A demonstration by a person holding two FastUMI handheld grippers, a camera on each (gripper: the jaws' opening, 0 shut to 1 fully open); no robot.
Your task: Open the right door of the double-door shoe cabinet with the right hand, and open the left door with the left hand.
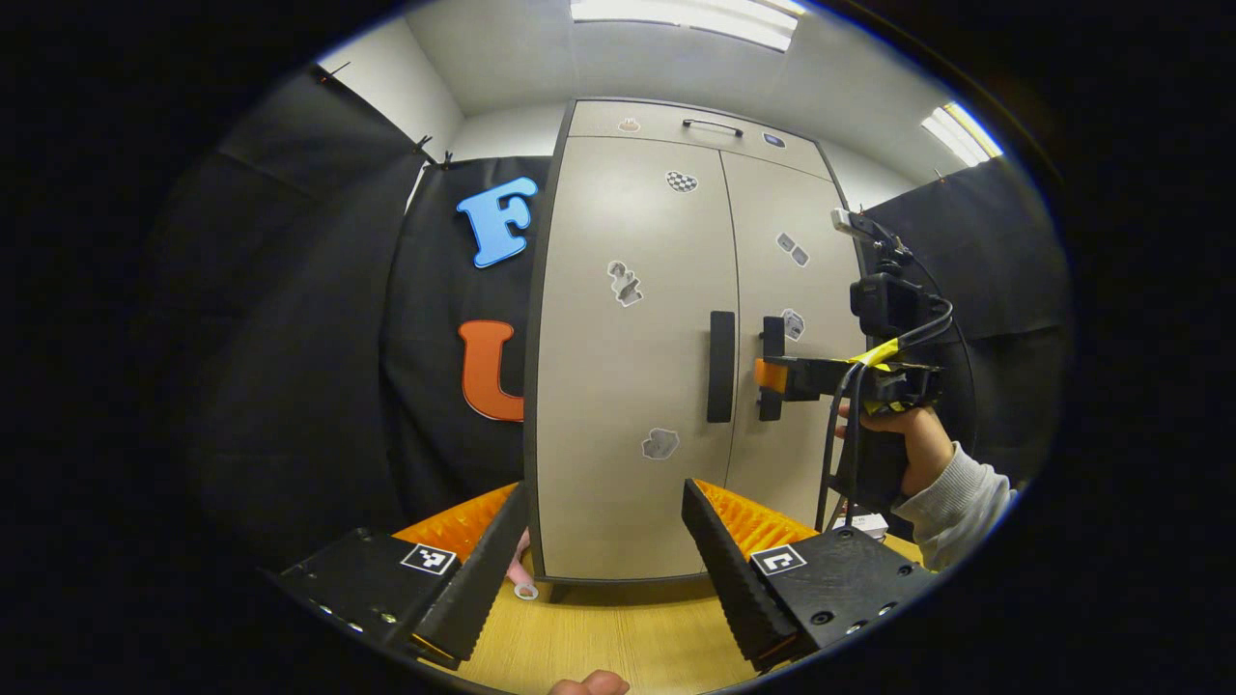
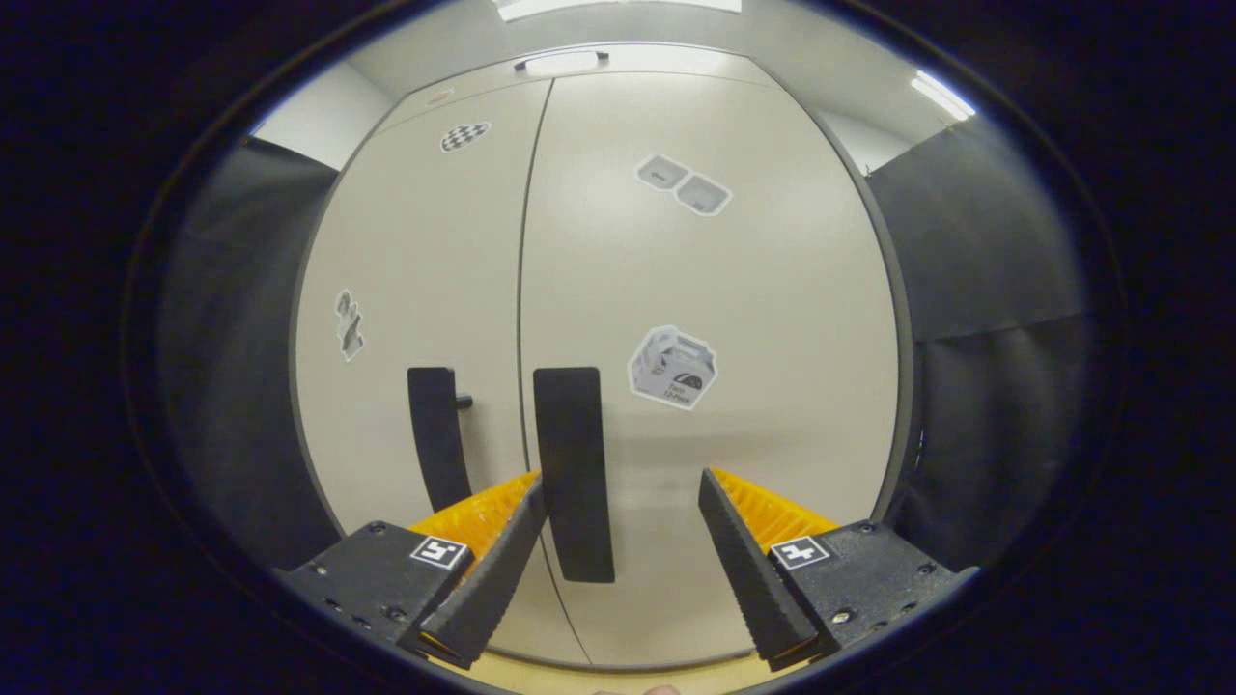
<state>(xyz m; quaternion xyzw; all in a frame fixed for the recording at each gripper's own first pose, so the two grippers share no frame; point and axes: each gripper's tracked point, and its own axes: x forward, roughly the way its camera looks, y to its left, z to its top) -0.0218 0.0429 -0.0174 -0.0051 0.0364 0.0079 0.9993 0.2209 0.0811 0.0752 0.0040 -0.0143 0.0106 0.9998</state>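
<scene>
Left tool (image 1: pixel 603 541) hangs spread wide above the table (image 1: pixel 618 637), short of the shoe cabinet (image 1: pixel 628 463). Right tool (image 2: pixel 623 521) is spread too, the right door's handle (image 2: pixel 574 473) between its fingers; both doors (image 2: pixel 715 290) sit closed.

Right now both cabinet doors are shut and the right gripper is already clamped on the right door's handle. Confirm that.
Not quite. Both doors are shut, but the right gripper is open, its fingers either side of the right door's handle without pressing it, as the right gripper view shows.
</scene>
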